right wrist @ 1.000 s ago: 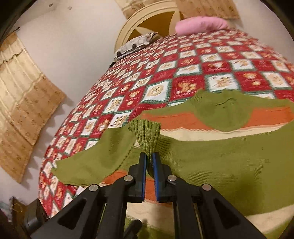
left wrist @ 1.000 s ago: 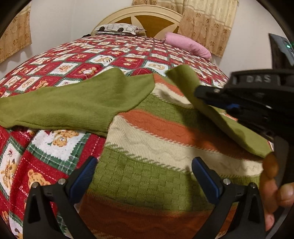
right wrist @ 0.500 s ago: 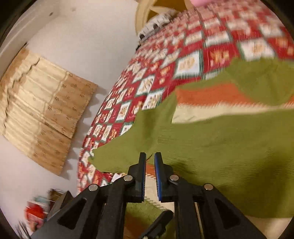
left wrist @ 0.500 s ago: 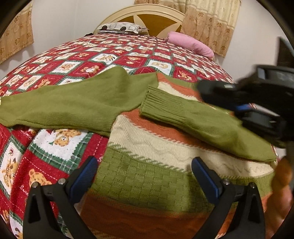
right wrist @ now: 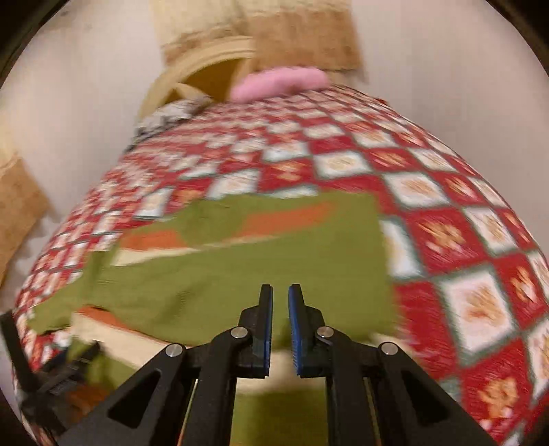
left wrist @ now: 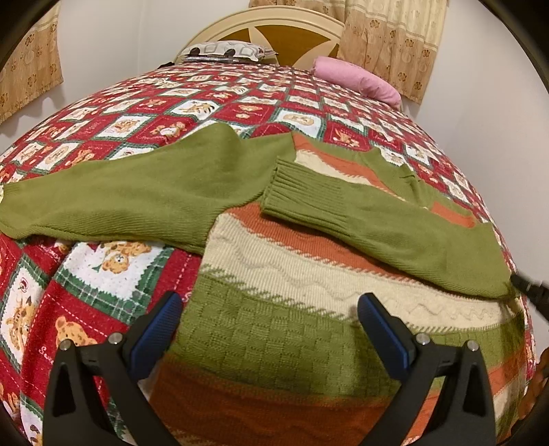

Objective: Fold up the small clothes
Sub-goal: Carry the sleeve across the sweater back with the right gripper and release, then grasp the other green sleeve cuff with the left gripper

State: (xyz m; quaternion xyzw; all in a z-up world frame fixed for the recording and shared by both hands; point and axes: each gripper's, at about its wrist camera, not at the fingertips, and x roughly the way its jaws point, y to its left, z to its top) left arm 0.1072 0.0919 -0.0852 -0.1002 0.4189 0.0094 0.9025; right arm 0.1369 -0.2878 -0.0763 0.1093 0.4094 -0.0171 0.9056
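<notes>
The sweater [left wrist: 291,329] lies flat on the bed [left wrist: 113,274]. Its unfolded left sleeve [left wrist: 130,199] runs long leftward from the body, nearer the left gripper [left wrist: 269,326], whose fingers gape wide, empty. The right gripper [right wrist: 280,329], fingers narrowly parted and holding nothing, hovers over the folded-in right sleeve [left wrist: 377,219].

Lying flat across near half of quilt [left wrist: 113,274], sweater [left wrist: 274,329] blocking nothing above; leaving far quilt open up to pink pillow [left wrist: 357,80] and headboard [left wrist: 264,32].

patchwork bedspread [left wrist: 137,113], pink pillow [left wrist: 357,80], headboard [left wrist: 274,32], curtains [left wrist: 391,37]
</notes>
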